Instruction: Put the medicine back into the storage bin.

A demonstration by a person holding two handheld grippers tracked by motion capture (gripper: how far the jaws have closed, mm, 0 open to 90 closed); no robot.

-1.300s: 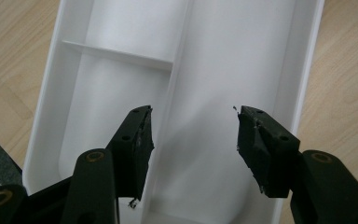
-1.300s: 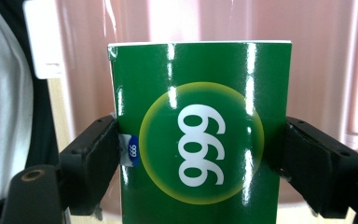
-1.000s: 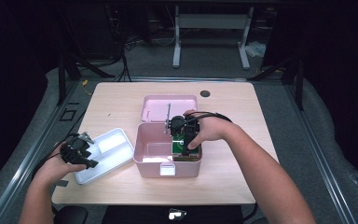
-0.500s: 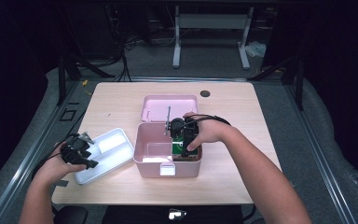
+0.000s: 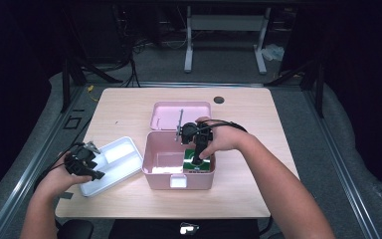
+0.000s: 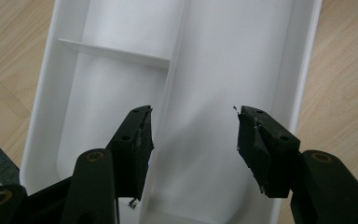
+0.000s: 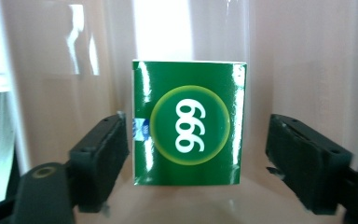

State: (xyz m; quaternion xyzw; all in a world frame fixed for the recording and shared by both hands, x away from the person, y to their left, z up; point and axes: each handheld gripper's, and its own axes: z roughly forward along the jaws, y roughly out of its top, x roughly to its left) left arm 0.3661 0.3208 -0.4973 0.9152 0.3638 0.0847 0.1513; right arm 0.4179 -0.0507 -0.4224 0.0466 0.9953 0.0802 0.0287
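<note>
A green carton marked 999 stands inside a pink box at its right end; in the high view the carton shows under my right hand. My right gripper is open, one jaw on each side of the carton, with gaps on both sides. From above, the right gripper reaches down into the box. My left gripper is open with nothing between its jaws and hovers over a white divided tray. In the high view the left gripper sits at the tray's left end.
The pink box's lid lies open flat behind it. Pink walls stand close around the carton. A dark round hole sits near the table's far edge. Bare wood lies right of the box.
My right hand has shifted slightly over the pink box. The left hand and the tray stay where they were.
</note>
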